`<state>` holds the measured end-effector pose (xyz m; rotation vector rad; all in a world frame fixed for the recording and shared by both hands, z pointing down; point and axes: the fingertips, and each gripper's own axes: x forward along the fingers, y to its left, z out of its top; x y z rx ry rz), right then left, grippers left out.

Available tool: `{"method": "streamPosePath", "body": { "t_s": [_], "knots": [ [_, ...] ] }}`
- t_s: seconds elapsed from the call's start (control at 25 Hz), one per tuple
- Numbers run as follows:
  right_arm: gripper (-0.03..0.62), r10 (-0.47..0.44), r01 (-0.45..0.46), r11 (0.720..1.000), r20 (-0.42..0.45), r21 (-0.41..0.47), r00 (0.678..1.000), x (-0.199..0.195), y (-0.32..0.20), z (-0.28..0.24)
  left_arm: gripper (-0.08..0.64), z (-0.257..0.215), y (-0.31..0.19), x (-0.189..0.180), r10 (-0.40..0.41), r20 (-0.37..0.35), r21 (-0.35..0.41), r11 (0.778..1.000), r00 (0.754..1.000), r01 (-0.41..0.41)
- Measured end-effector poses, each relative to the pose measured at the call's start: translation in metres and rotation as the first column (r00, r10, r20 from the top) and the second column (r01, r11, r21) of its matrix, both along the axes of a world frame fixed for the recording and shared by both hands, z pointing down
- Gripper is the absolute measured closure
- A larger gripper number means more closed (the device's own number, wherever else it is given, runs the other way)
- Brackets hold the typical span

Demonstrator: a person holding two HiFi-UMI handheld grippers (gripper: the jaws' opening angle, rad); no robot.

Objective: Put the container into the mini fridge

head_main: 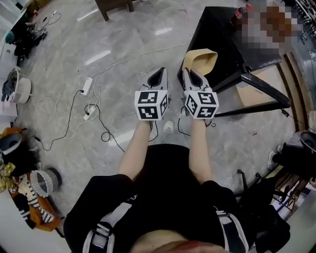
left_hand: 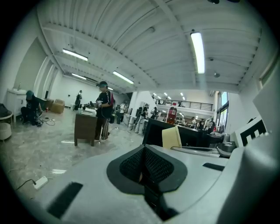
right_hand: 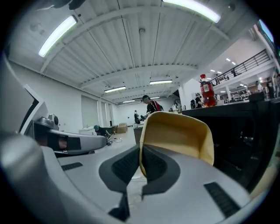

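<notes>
Far left of the black mini fridge (head_main: 222, 39), a white power strip (head_main: 87, 85) lies on the marble floor, clear of the walking path. Nearer the fridge, the left gripper (head_main: 159, 75) has its jaws pressed together with nothing between them; it is probably kept free for the door. Just beside it, closer to the fridge, the right gripper (head_main: 192, 74) is clamped narrow on one wall of the yellow container (head_main: 202, 59). It pinches the thin rim, so the open tub rides ahead of the jaws and points at the fridge. What looks like the fridge door (head_main: 264, 84) is swung open. A red bottle (head_main: 239, 14) stands on top.
</notes>
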<state>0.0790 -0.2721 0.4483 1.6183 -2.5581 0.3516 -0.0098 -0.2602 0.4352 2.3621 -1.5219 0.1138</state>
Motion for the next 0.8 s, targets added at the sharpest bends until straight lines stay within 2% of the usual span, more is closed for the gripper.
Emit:
{"method": "streamPosePath", "body": {
  "t_s": [0.2,0.48,0.68,0.8],
  "knots": [
    [0.577,-0.018,0.02,0.998,0.025,-0.064,1.0,0.016,-0.051,0.026,0.555,0.019,-0.049,0.023,0.015,0.048,-0.045,0.999,0.999,-0.013],
    [0.577,-0.048,0.049,0.979,0.011,-0.196,0.999,0.004,-0.089,0.09,0.555,0.059,-0.091,0.019,0.049,0.101,-0.148,0.988,0.994,-0.034],
    [0.577,-0.036,0.0,0.942,-0.1,-0.335,0.994,0.027,-0.104,0.164,0.555,0.078,-0.107,0.009,0.082,0.152,-0.205,0.978,0.985,-0.05],
    [0.577,-0.079,-0.017,0.912,-0.216,-0.411,0.973,0.048,-0.114,0.212,0.555,0.086,-0.116,0.003,0.094,0.176,-0.224,0.973,0.98,-0.053]
  ]
}}
